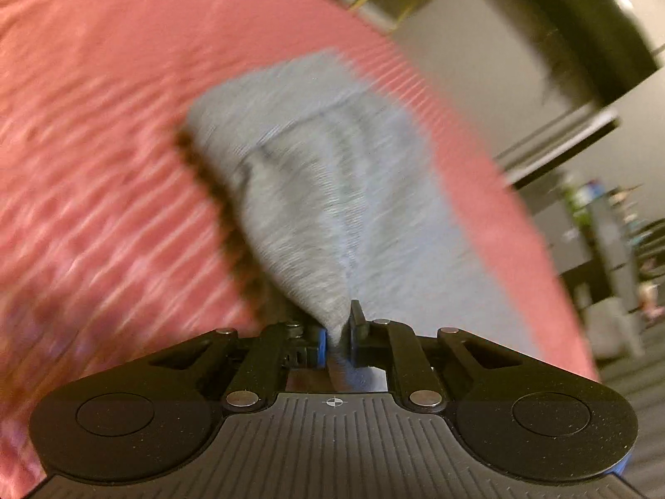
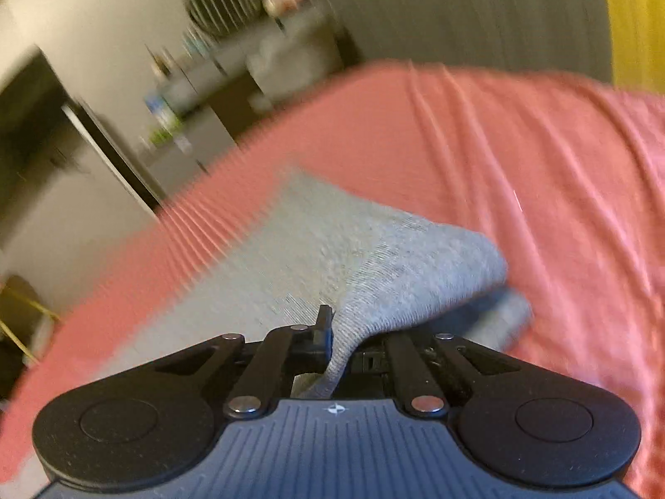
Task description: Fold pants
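the grey pants lie on a salmon-pink bedspread, and both grippers have a pinch of them. closest to the left wrist camera, the left gripper is closed tight on a bunched fold of the grey knit, the cloth squeezed between its two black fingers and rising away from them in a tent-like peak. a dark shadow runs under the lifted edge on the left side of that peak. further out the fabric flattens against the pink cover, and beyond the bed's edge there is a grey wall and some blurred furniture.

the right gripper is likewise clamped on the pants, a narrow twist of grey cloth passing down between its fingers. from there the fabric lifts and folds over to the right, its rounded end hanging just above the wrinkled bedspread. past the bed, blurred by motion, stand a shelf unit with small items and a round slatted vent on the wall.
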Action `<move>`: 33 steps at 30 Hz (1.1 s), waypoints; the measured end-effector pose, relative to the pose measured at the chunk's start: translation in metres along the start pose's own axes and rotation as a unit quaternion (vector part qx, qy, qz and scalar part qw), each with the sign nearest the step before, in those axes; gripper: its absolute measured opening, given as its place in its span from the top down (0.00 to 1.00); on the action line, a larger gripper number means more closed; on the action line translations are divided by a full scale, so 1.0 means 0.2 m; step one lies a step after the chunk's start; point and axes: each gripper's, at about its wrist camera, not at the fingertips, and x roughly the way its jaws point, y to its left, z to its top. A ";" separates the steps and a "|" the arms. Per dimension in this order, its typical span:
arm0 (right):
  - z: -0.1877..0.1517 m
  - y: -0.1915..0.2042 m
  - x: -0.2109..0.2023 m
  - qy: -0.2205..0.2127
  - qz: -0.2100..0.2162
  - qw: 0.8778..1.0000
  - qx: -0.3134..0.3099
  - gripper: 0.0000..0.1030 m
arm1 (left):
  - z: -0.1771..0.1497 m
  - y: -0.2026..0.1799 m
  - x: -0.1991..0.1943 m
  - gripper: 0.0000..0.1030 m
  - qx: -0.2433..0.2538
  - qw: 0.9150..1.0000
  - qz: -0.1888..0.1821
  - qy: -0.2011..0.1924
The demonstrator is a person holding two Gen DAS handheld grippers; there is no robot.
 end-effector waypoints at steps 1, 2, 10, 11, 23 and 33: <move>-0.02 -0.01 0.05 0.018 -0.020 1.000 -0.005 0.95 | 0.00 0.00 -0.01 0.81 -0.006 1.000 0.004 -0.004; -0.04 -0.01 0.06 0.018 -0.030 0.999 -0.014 0.95 | 0.00 -0.02 -0.03 0.79 -0.010 1.000 0.010 -0.011; 0.05 0.19 -0.18 -0.120 -0.153 0.978 -0.080 0.73 | -0.12 -0.40 -0.30 0.40 0.151 0.966 0.113 -0.178; 0.04 0.26 -0.18 -0.137 -0.141 0.976 -0.091 0.72 | -0.17 -0.48 -0.29 0.37 0.176 0.963 0.091 -0.184; -0.58 1.27 0.40 0.244 0.370 0.881 -0.166 0.46 | -0.72 -1.07 0.36 0.24 0.355 0.930 -0.022 -0.094; 0.00 0.32 0.64 0.132 0.287 0.941 0.123 1.00 | -0.55 -0.84 0.40 0.06 0.388 0.908 0.046 -0.149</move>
